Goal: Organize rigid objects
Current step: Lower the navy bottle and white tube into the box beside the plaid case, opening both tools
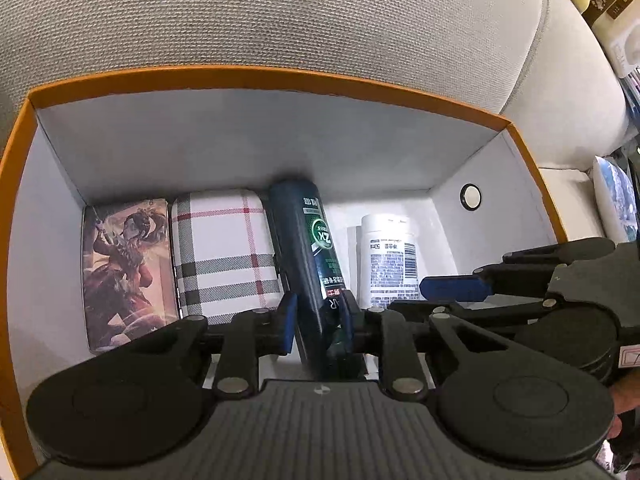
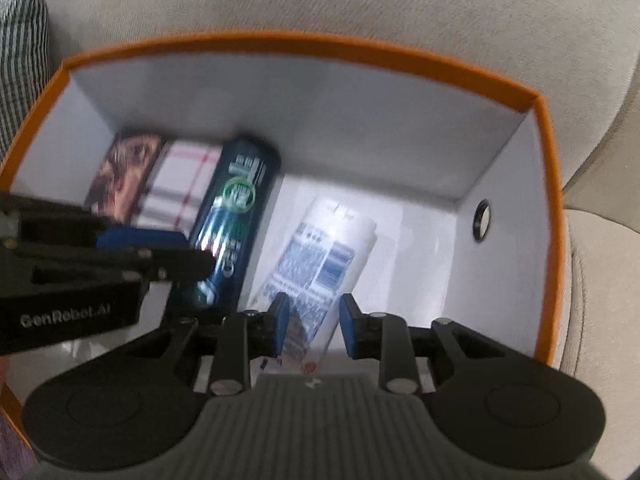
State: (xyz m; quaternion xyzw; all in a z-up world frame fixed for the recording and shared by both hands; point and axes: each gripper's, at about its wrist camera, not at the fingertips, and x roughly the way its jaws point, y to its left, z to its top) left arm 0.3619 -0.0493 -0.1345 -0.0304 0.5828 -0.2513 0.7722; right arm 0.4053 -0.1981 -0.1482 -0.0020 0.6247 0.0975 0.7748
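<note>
The dark bottle (image 1: 310, 248) lies in the orange box (image 1: 256, 80) beside your plaid case (image 1: 224, 248), pinched by your left gripper (image 1: 318, 322). Your right gripper (image 2: 311, 326) jaws straddle the white bottle (image 2: 320, 256); contact unclear.

Right wrist view motion-blurred: white bottle (image 2: 320, 256) label unreadable; dark bottle (image 1: 316, 264) base hidden behind left gripper (image 1: 318, 324).

Both wrist views steeply down, same box (image 1: 280, 80)
</note>
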